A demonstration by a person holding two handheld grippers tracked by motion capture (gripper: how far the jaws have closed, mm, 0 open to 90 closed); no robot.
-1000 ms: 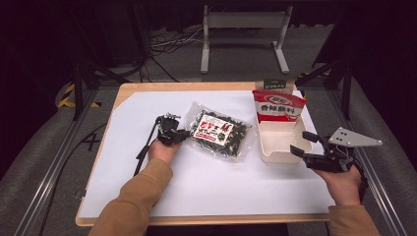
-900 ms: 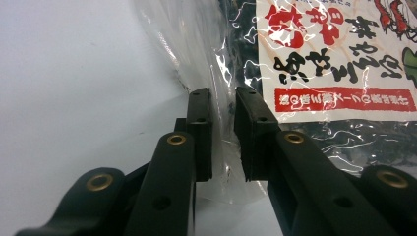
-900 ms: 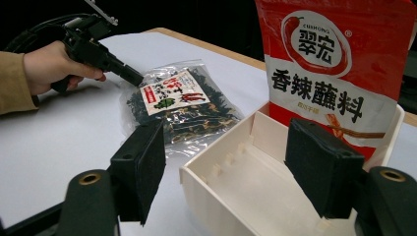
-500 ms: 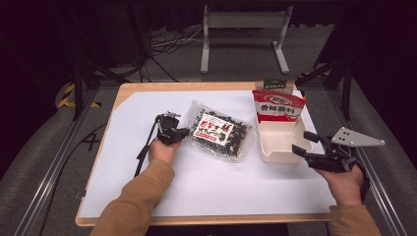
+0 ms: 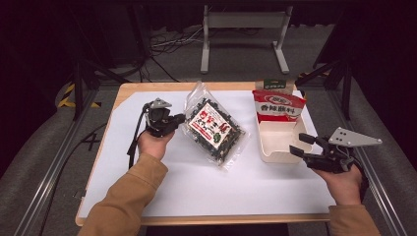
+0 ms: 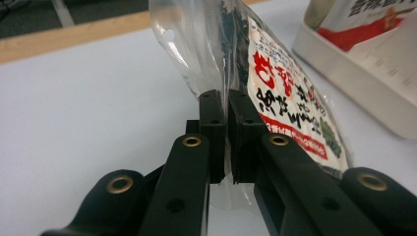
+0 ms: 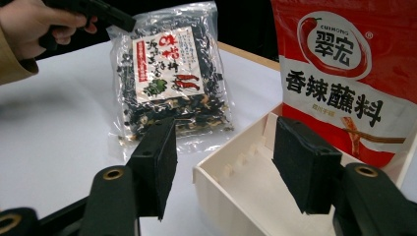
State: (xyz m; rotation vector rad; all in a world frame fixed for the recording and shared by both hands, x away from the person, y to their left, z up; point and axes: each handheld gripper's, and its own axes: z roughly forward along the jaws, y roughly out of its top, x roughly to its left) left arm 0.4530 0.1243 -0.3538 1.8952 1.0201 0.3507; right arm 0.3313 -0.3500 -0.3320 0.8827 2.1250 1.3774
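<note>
Seaweed packet tilts up just left of the white bin, its clear edge clamped in the left gripper, probably to carry it binward; the right gripper, jaws closing but empty, waits at that bin's right wall.

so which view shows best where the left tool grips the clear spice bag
The left gripper view: the left tool pinches the clear spice bag at its transparent edge. The high view shows the grip small and far off; the right gripper view shows the bag's printed front.

A red pouch stands in a white tray.
</note>
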